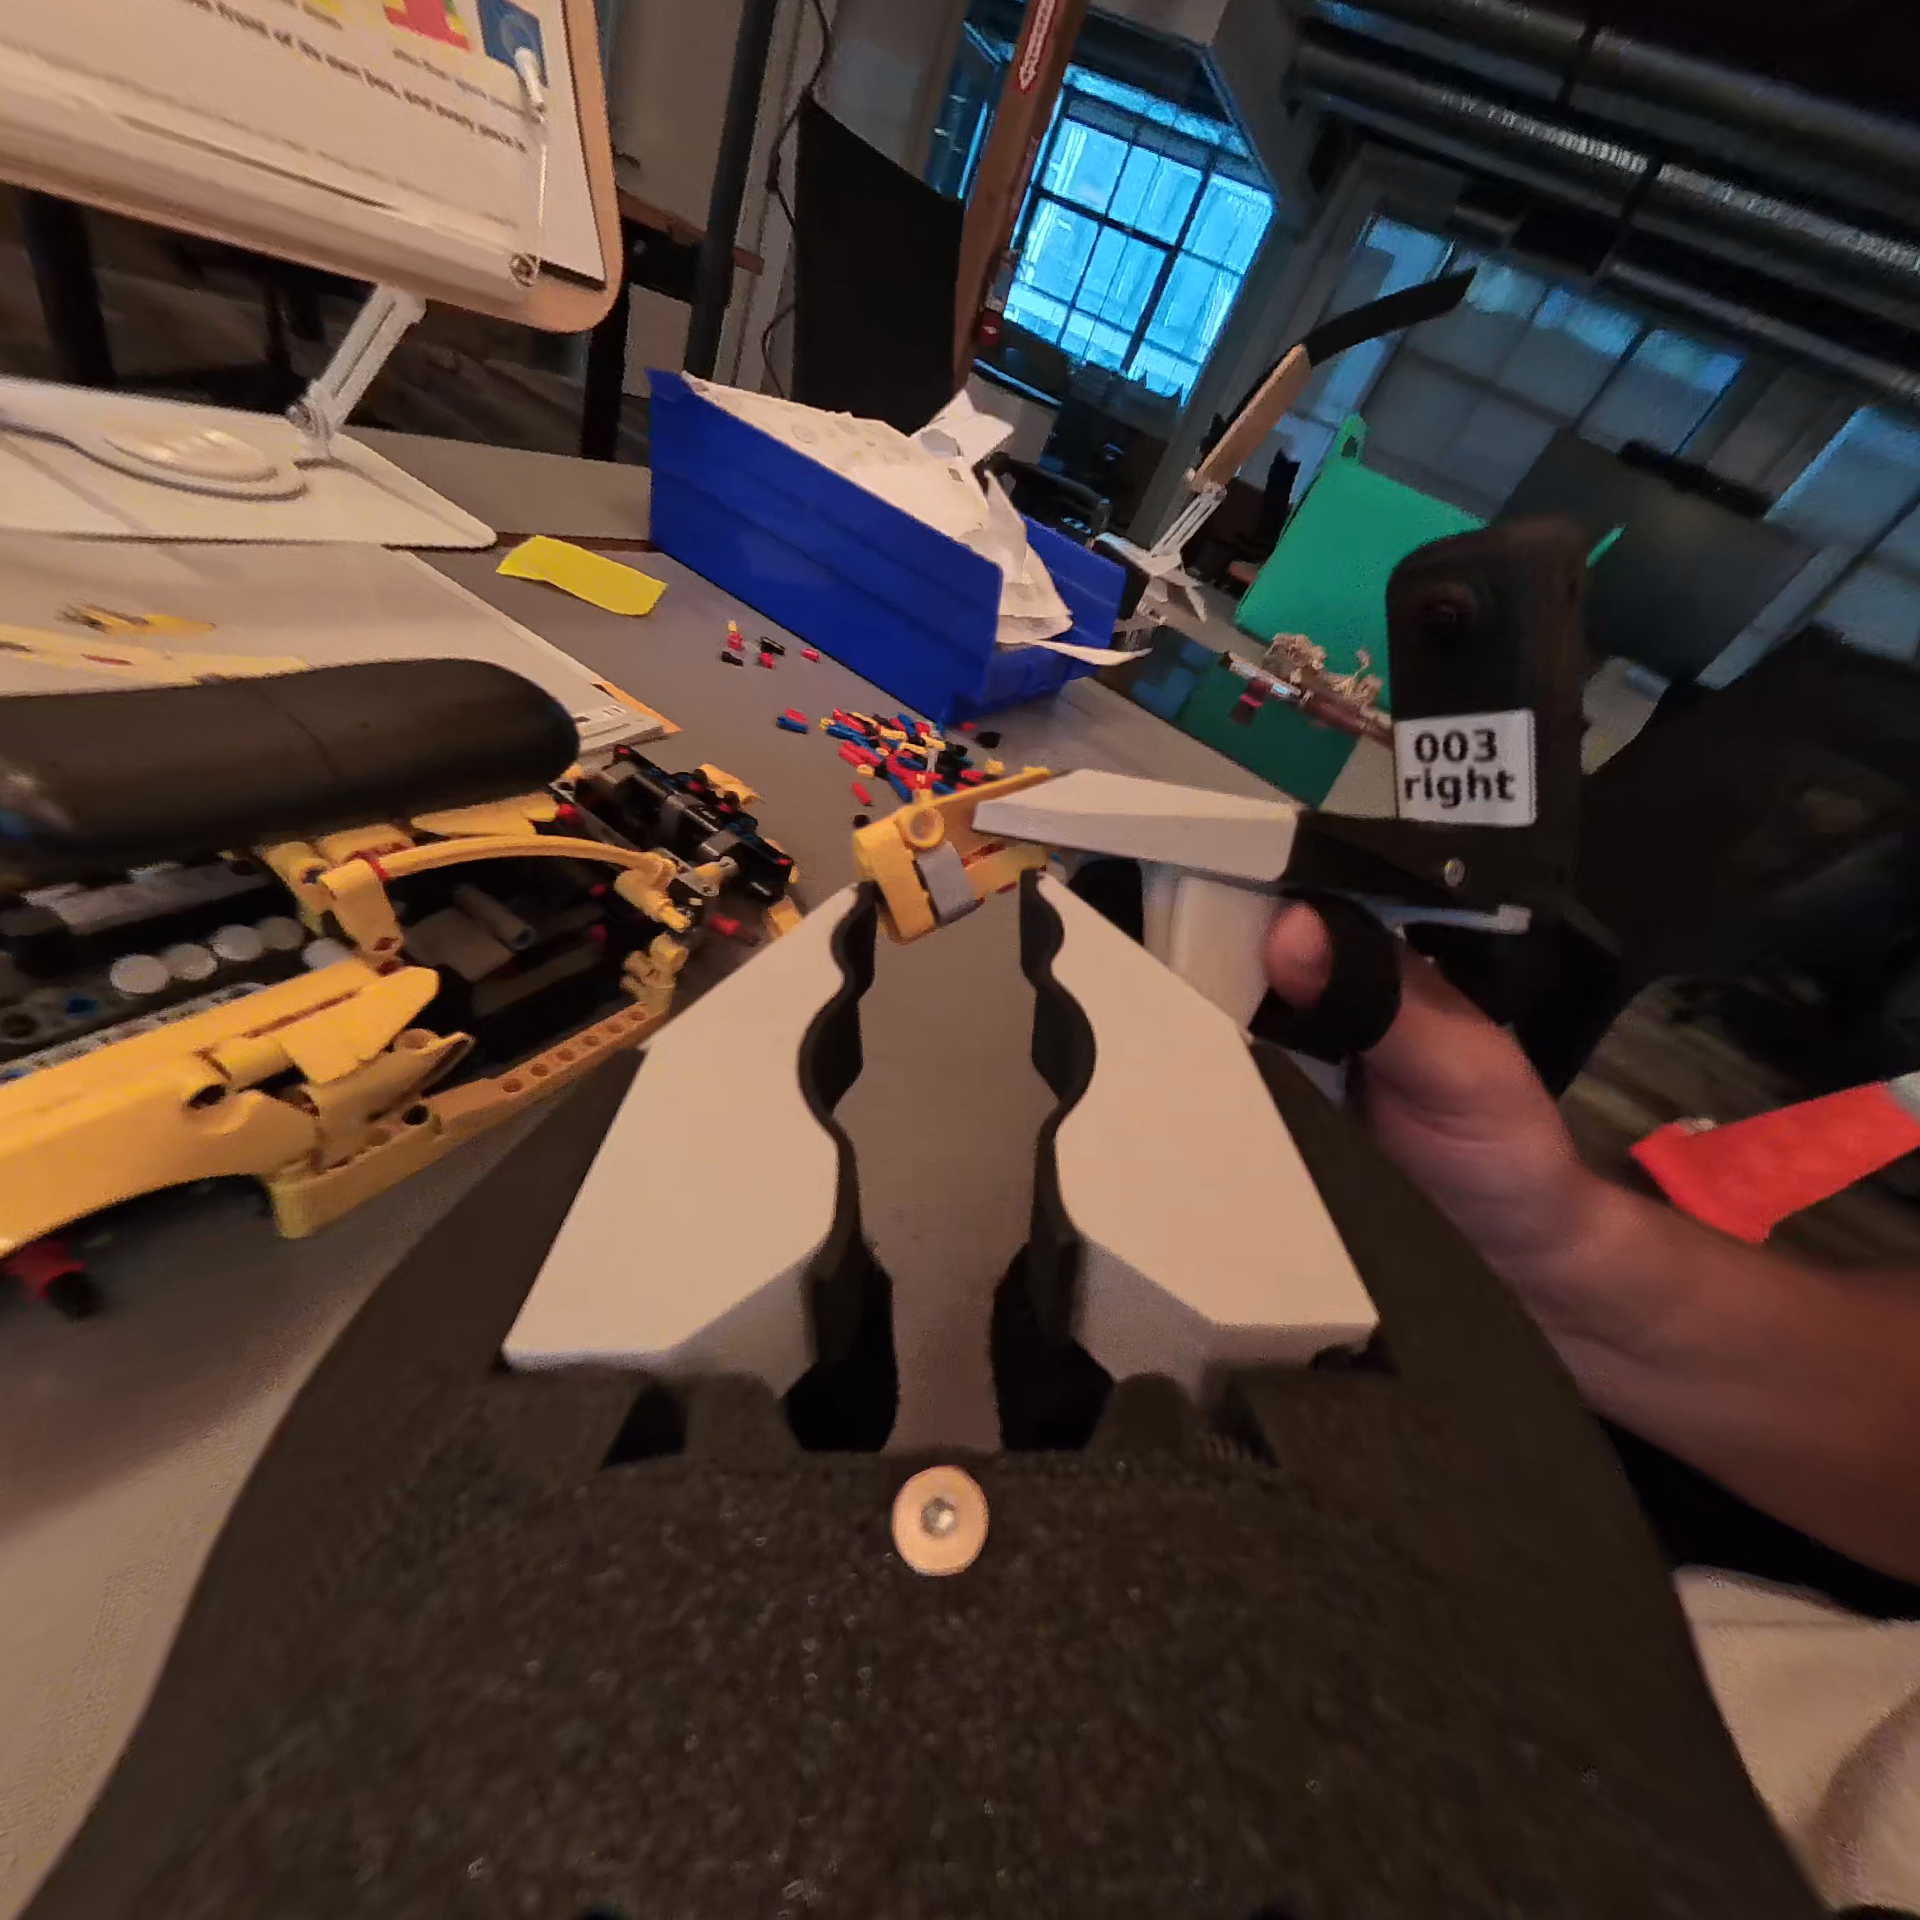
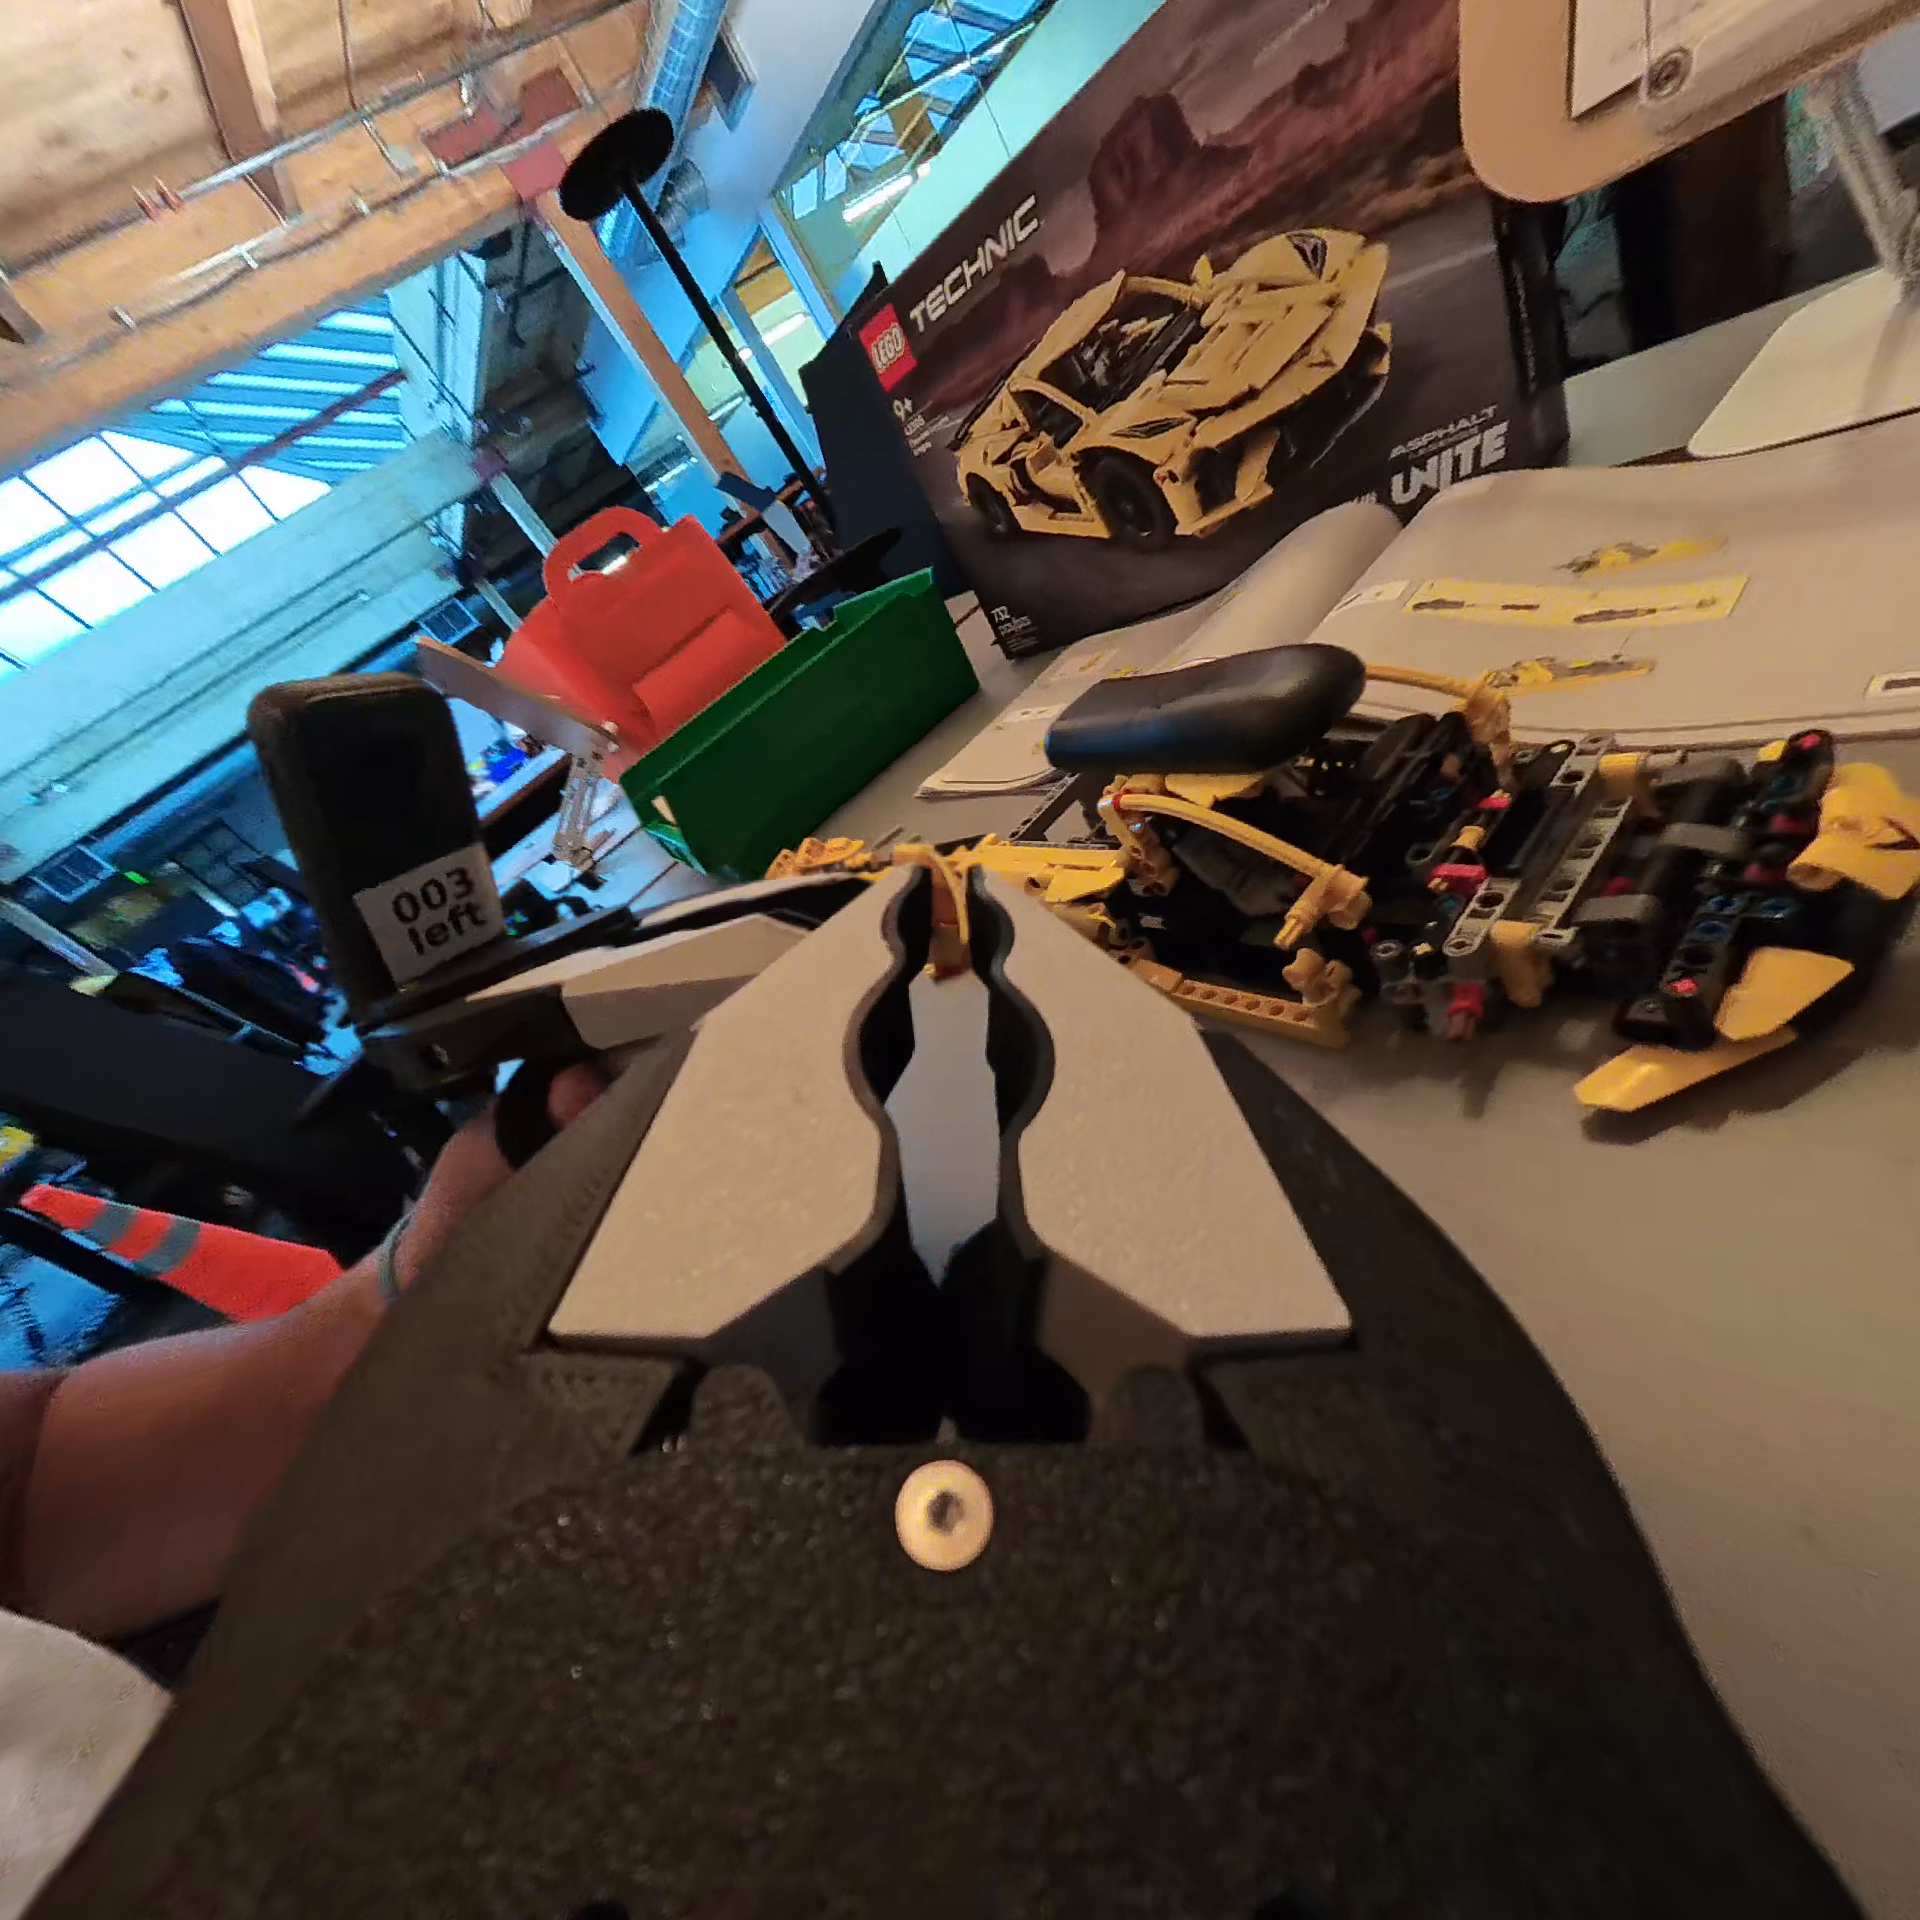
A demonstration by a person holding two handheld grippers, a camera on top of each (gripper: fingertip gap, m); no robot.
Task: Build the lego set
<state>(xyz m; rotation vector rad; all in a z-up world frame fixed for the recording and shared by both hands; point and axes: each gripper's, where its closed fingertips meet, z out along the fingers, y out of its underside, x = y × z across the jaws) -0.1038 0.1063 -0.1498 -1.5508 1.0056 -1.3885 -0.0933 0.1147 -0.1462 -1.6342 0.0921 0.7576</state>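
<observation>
A small yellow sub-assembly with a grey part (image 1: 940, 873) is held in the air between both grippers. My left gripper (image 1: 945, 896) is shut on it at the fingertips. My right gripper (image 1: 1003, 831) comes in from the right and clamps the same piece. In the right wrist view my right gripper (image 2: 945, 894) is nearly closed on the yellow piece (image 2: 948, 940), with the left gripper (image 2: 821, 899) meeting it from the left. The half-built yellow and black car (image 1: 364, 987) (image 2: 1455, 883) lies on the grey table, with a black oblong pad (image 2: 1205, 707) resting on it.
Several small loose red, blue, yellow and black pieces (image 1: 894, 743) lie in front of a blue bin (image 1: 831, 582) holding torn paper bags. An open instruction booklet (image 2: 1507, 592), the set's box (image 2: 1195, 395), a green bin (image 2: 810, 748) and a white stand base (image 1: 208, 468) ring the work area. Left and right tips are no more than a few centimetres apart.
</observation>
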